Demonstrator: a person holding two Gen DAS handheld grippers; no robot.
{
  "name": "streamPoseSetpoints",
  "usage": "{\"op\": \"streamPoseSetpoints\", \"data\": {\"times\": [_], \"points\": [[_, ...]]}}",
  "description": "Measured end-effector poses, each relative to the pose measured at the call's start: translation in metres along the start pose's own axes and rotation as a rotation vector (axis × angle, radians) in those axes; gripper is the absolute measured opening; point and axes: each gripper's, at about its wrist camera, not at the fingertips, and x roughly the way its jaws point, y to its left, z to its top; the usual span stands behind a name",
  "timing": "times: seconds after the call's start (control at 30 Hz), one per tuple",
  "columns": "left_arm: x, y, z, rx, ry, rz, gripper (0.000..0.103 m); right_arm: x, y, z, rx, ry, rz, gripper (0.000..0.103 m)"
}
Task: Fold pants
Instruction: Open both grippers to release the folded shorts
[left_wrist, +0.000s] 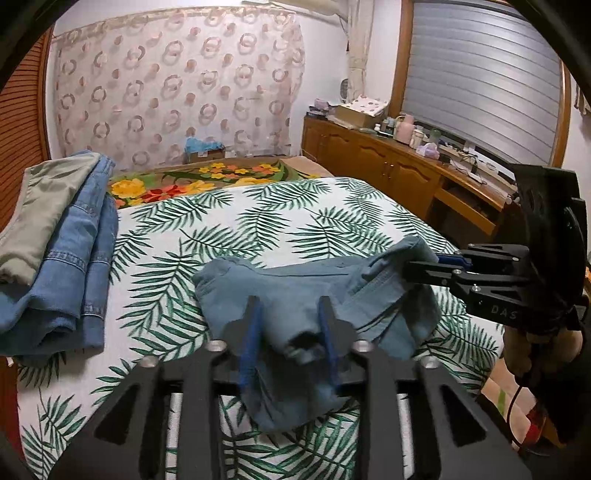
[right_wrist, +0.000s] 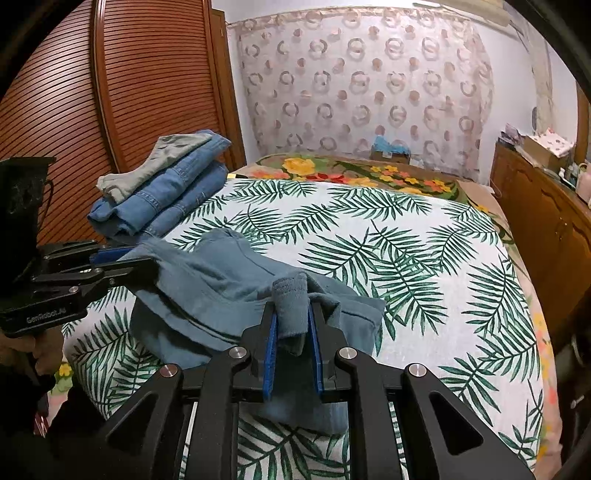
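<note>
We see the blue-grey pants (left_wrist: 314, 295) lying in a bunched, partly folded heap on the near part of the bed (left_wrist: 258, 221), on its white cover printed with green palm leaves. In the left wrist view, the left gripper (left_wrist: 290, 317) sits at the near edge of the heap with its jaws parted; a rounded fold of the cloth lies between the blue pads (left_wrist: 251, 332), and we cannot see them pressing on it. The right gripper (right_wrist: 291, 325) is clamped on a narrow, upright tuck of the pants, the cloth standing up between its two blue pads (right_wrist: 271, 343) and squeezed by them. From the left wrist view the same gripper reaches in from the right and meets the far right corner of the heap. A hand (left_wrist: 535, 350) holds its handle at the right edge. On the far left of the bed rests a stack of folded jeans (left_wrist: 74, 266) with a pale grey-green garment (left_wrist: 44, 206) on top, well apart from the pants. Beyond the leaf cover lies a flowered blanket (left_wrist: 192, 181), and a wooden cabinet (left_wrist: 388, 166) runs along the right wall.
</note>
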Motion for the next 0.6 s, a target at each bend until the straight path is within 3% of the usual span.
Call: {"op": "streamPoseSetpoints", "data": {"times": [0.13, 0.2, 0.33, 0.6], "points": [[-0.003, 0.002, -0.001, 0.001, -0.007, 0.005, 0.057, 0.000, 0.000, 0.002, 0.004, -0.004, -0.012, 0.023], [-0.005, 0.004, -0.002, 0.000, -0.008, 0.011, 0.070, -0.001, -0.002, 0.001, 0.011, -0.007, -0.006, 0.027], [-0.008, 0.005, -0.007, -0.011, 0.000, 0.015, 0.070, -0.005, -0.005, -0.004, 0.010, -0.002, -0.013, 0.035], [0.000, 0.003, -0.025, -0.004, 0.051, 0.028, 0.070, -0.013, -0.013, -0.019, 0.031, 0.016, -0.026, 0.040]]}}
